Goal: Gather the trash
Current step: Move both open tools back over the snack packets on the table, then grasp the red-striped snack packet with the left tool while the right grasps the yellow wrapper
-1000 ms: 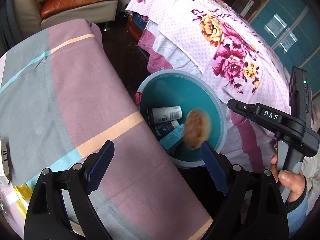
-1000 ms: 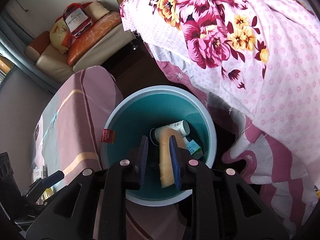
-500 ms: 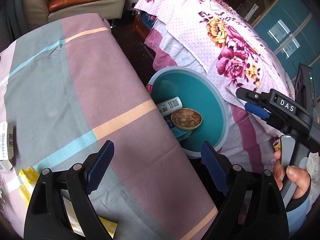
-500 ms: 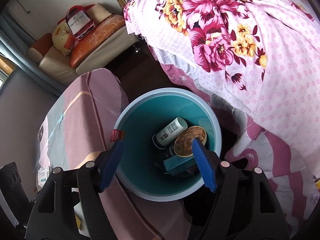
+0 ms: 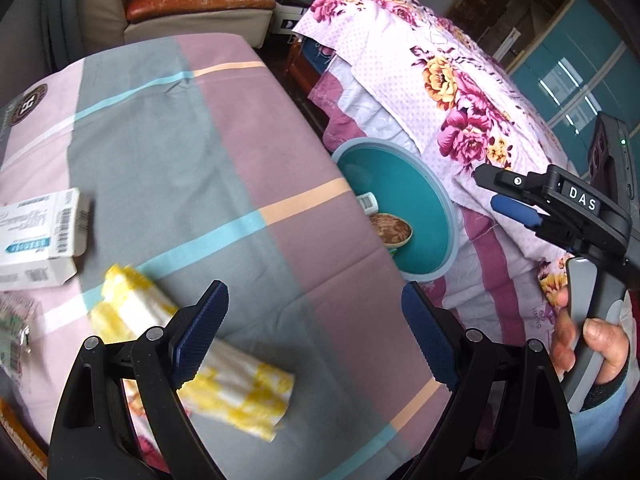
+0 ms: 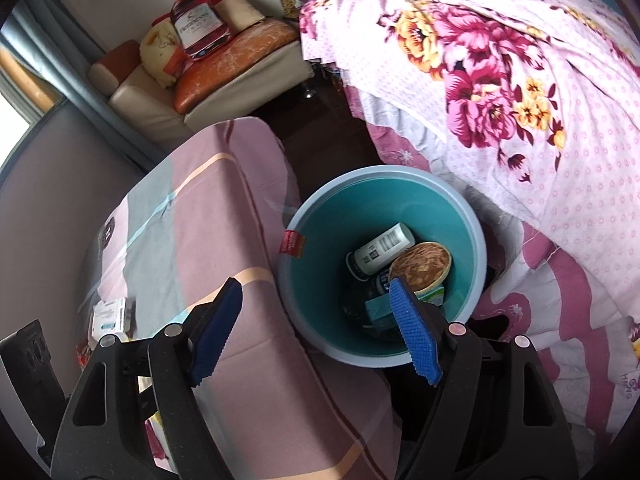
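A teal bin (image 6: pixel 476 240) stands on the floor between the table and the bed; it also shows in the left wrist view (image 5: pixel 450 216). Inside lie a white bottle (image 6: pixel 382 246), a brown round bowl-like piece (image 6: pixel 420 266) and a teal carton (image 6: pixel 380 312). My right gripper (image 6: pixel 316 332) is open and empty above the bin's near rim. My left gripper (image 5: pixel 316 336) is open and empty over the table, above a yellow-and-white wrapper (image 5: pixel 224 376). A white box (image 5: pixel 40 236) lies at the table's left.
The table carries a striped pink, grey and mauve cloth (image 5: pixel 180 152). A bed with a floral cover (image 6: pixel 520 80) stands right of the bin. A sofa with cushions (image 6: pixel 224 64) stands at the back. More packets (image 5: pixel 12 332) lie at the table's left edge.
My right gripper opened and dropped the brown piece into the bin, then drew back. My left gripper moved left over the table, bringing the wrapper and white box into view.
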Available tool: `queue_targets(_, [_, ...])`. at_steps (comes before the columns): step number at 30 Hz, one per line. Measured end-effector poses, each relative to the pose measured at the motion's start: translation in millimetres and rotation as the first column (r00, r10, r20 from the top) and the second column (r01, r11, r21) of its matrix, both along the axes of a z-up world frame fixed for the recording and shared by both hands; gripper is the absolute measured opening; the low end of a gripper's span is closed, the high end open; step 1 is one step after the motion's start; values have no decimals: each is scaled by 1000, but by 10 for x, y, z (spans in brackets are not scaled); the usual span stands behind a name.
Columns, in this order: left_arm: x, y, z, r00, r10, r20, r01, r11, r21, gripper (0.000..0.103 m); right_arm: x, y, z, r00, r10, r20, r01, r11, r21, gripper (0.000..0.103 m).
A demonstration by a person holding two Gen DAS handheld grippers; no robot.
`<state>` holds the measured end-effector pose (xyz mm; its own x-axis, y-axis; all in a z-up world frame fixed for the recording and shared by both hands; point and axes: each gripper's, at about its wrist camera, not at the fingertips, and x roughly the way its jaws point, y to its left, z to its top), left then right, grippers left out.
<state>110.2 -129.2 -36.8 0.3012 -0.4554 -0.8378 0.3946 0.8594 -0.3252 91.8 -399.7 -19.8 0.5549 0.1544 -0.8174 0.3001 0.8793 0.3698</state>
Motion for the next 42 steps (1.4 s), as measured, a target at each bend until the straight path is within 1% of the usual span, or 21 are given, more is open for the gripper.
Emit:
queue_targets(9, [-211, 597, 48, 998, 68, 13, -67, 997, -30, 89, -63, 573, 145, 994, 112, -13, -112, 993, -36, 73])
queue_targets(11, [-264, 742, 49, 997, 71, 14, -71, 997, -27, 89, -65, 728, 161, 989, 147, -24, -147, 988, -37, 76])
queue_targets(18, [-397, 1249, 3, 996, 93, 12, -93, 996, 5, 89, -35, 1191, 151, 967, 248, -56, -251, 967, -51, 77])
queue_targets(21, [-448, 1428, -54, 996, 91, -4, -91, 996, 17, 89, -35, 1376, 137, 955, 286, -75, -290, 955, -55, 77])
queue_targets(23, [-504, 1521, -97, 997, 72, -16, -72, 997, 21, 89, -42, 1475, 123, 946, 310, -89, -316, 947, -60, 77])
queue_targets(27, [-623, 1630, -205, 999, 0, -38, 2, 999, 52, 89, -63, 1628, 83, 932, 345, -113, -354, 933, -67, 77])
queue_targets(32, [-759, 1665, -324, 994, -100, -42, 104, 986, 130, 89, -55, 1757, 14, 918, 372, -136, -381, 923, -48, 77])
queue_targets(36, [-777, 1664, -449, 991, -127, -52, 134, 976, 171, 89, -39, 1851, -45, 900, 407, -154, -414, 910, -13, 77])
queue_targets(40, [-766, 1687, -498, 991, -125, -38, 130, 978, 162, 89, -25, 1971, -79, 883, 438, -168, -449, 893, -31, 77])
queue_targets(42, [-763, 1670, -497, 990, -133, -33, 137, 975, 173, 89, -7, 2032, -107, 873, 453, -179, -466, 884, -32, 77])
